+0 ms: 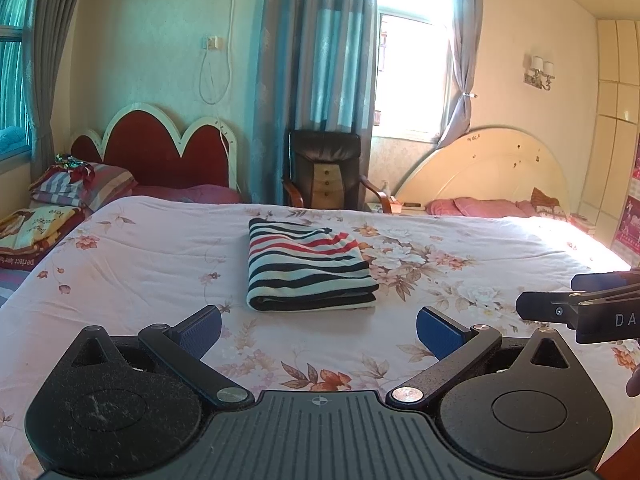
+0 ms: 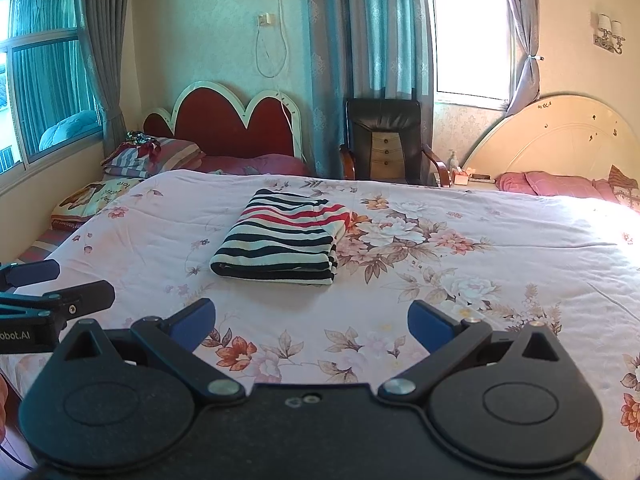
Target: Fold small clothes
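- Jaws spread on left gripper (image 1: 319, 330) and right gripper (image 2: 311, 322) — both empty, held back near the bed's (image 1: 132, 264) near edge.
- Striped garment (image 1: 308, 266) lies mid-bed as a neat folded stack; folding looks finished, hence the retreat.

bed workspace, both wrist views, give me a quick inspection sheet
Surface: floral bedspread, mostly flat with light wrinkles.
Job's things: striped garment folded into a neat rectangle, lying near the middle of the bedspread.
Clutter: nothing seen on the bedspread near the garment; folded bedding is piled on the second bed to the left.
Grippers: left gripper open and holding nothing, short of the garment; right gripper open and holding nothing, also short of it.
Cables: white cord hangs looped from a wall socket, away from the work area.
Surroundings: chair between the two headboards, curtains, bright window, wall lamp.
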`<state>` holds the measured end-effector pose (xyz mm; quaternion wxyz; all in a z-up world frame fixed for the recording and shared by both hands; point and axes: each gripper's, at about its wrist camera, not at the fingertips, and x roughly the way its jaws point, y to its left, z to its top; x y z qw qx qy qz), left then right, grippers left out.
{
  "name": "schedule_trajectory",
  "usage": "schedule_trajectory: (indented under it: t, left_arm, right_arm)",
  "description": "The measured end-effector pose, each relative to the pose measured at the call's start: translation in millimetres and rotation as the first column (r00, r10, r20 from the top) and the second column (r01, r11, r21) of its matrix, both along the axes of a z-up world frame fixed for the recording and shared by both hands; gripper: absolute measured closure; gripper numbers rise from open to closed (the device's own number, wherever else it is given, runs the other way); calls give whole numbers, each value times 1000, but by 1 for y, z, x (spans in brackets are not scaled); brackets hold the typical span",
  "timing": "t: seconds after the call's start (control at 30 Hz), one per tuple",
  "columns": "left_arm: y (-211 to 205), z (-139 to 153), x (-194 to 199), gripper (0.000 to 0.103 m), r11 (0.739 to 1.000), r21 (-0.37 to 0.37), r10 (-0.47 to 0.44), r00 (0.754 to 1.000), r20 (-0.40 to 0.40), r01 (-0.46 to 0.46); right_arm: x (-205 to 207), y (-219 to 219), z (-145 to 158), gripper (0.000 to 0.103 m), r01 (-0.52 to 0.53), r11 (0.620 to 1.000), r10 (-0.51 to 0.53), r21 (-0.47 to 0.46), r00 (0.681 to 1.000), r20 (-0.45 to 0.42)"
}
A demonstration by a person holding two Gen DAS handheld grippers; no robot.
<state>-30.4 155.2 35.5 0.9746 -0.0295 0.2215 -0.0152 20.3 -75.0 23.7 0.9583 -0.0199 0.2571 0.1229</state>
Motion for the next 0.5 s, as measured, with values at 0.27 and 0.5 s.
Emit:
schedule_trajectory:
  t: [0.27,0.5]
  left_arm:
    - [2,0,-2,0,1000,-17,-1,1000,16,1]
    - [2,3,-7,0,999,-31,-25,998,49,27]
  right_arm:
    - [0,2,-2,1,-9,1000,9,-4,1000,0]
    - [0,0,-3,1,-24,1000,24,-5,1000,-1]
